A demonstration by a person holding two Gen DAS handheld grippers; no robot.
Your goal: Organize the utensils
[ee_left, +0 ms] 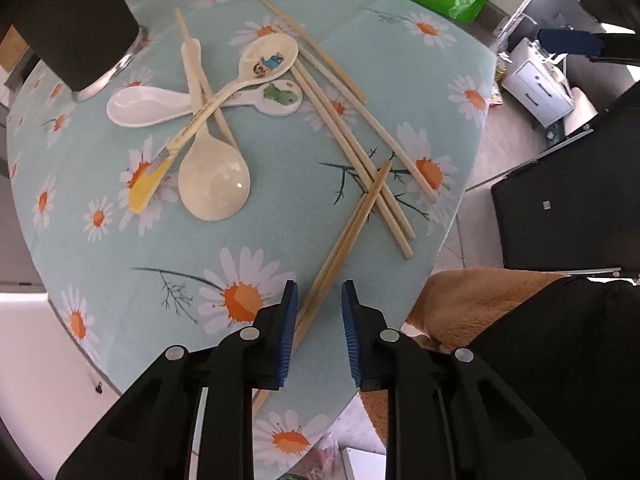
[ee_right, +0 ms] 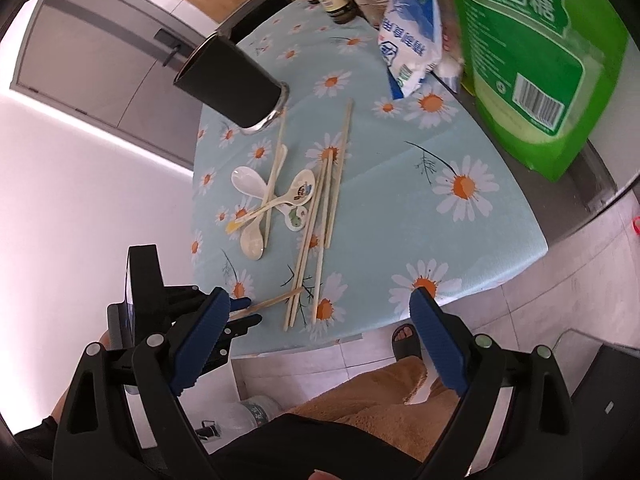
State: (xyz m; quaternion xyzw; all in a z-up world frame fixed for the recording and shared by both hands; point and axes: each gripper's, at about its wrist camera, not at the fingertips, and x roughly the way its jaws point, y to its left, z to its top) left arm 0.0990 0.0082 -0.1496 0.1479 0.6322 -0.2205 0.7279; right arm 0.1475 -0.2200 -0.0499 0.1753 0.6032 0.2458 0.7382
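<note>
Clearly legible: green bag [ee_right: 536, 60] reads "绵白糖", barcode below.

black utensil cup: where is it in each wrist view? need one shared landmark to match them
Left wrist: black cup, top left corner, on the table's far side.
Right wrist: black cup, upper left of centre, leaning in the fisheye.
Shared landmark: the cartoon-print spoon, atop the spoon pile near the cup.
</note>
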